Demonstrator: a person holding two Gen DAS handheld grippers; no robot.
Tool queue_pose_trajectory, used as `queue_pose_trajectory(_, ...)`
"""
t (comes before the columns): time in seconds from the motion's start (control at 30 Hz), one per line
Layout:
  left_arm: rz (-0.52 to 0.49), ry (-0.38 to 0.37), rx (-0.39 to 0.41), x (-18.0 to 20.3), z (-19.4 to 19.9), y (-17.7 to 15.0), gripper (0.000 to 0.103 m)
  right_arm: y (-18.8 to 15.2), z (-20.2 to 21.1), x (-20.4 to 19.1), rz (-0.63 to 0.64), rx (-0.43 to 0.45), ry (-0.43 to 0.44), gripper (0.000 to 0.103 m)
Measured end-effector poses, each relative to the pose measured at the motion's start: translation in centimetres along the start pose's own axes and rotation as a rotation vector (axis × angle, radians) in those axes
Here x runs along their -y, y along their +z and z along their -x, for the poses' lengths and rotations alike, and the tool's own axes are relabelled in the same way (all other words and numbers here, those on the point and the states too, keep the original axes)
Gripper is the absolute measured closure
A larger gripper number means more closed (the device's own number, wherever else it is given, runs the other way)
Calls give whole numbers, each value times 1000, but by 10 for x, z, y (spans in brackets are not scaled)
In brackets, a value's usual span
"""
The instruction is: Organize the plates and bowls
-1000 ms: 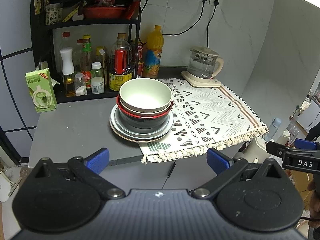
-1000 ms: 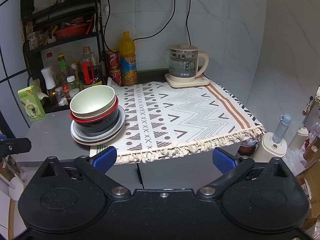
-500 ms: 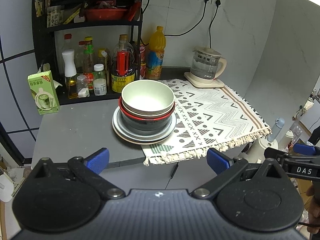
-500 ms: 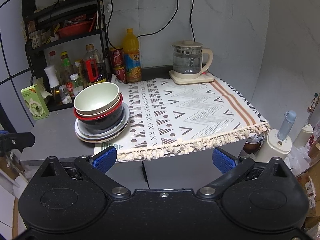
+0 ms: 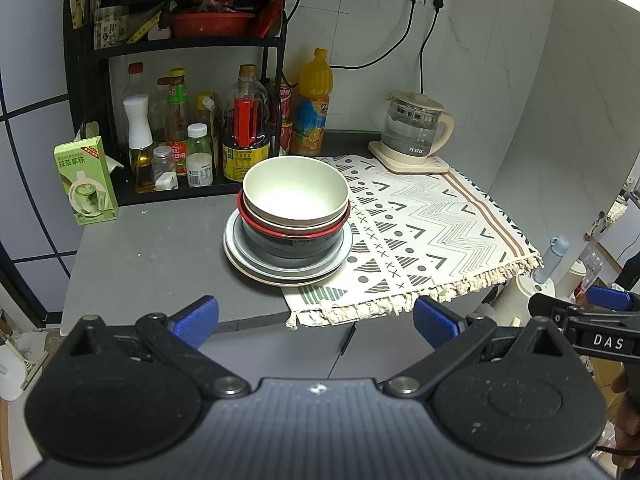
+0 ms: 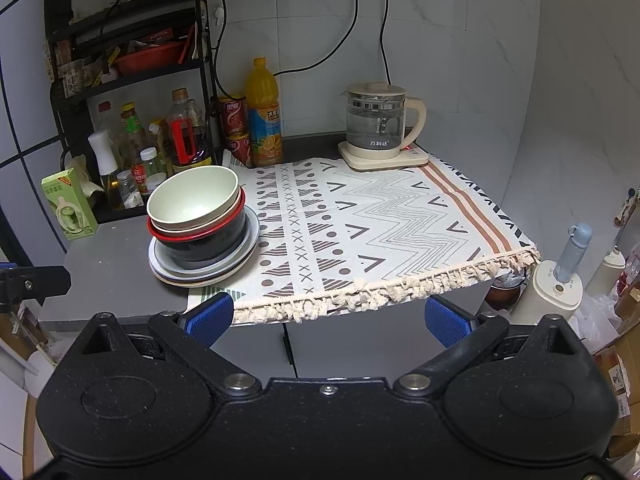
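So the whole stack of dishes sits on the grey counter (image 5: 152,248), and everything else is easiest to place relative to that stack. On top is a pale green bowl (image 5: 295,196), nested in a beige one, then a red-rimmed bowl (image 5: 292,229) with a dark body, and under those a few plates (image 5: 244,258), greyish on top with a beige one at the bottom. The right edge of the plates overlaps the patterned cloth (image 5: 420,232), which spreads out to the right of the stack and hangs its fringe over the counter edge.

Behind the stack there's a black rack (image 5: 80,80) full of sauce and oil bottles, an orange juice bottle (image 5: 314,104) just behind and to the right, and a glass kettle (image 5: 416,128) further right at the back of the cloth. A green carton (image 5: 86,182) stands off to the left of the stack.

Both grippers hang in front of the counter, well apart from the stack. The left gripper (image 5: 316,316) has its blue pads spread wide with nothing between them, and it's roughly lined up with the stack. The right gripper (image 6: 328,316) is also spread wide and empty, sitting to the right of the stack, facing the cloth
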State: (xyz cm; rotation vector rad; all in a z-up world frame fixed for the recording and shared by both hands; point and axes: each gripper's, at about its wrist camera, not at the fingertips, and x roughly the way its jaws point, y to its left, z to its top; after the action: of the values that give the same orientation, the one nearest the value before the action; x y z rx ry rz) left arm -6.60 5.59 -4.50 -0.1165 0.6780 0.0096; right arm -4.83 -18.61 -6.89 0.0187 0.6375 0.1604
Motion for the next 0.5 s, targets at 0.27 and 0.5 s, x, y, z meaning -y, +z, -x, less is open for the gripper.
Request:
queue_pose_trajectory(0.27, 0, -3, -5, 1, -2, 1, 0, 1, -1, 0, -1, 0, 0, 0)
queue_pose_trajectory(0.5, 1, 1, -11, 3, -3, 0, 0, -2, 1, 2, -7, 0, -1, 0)
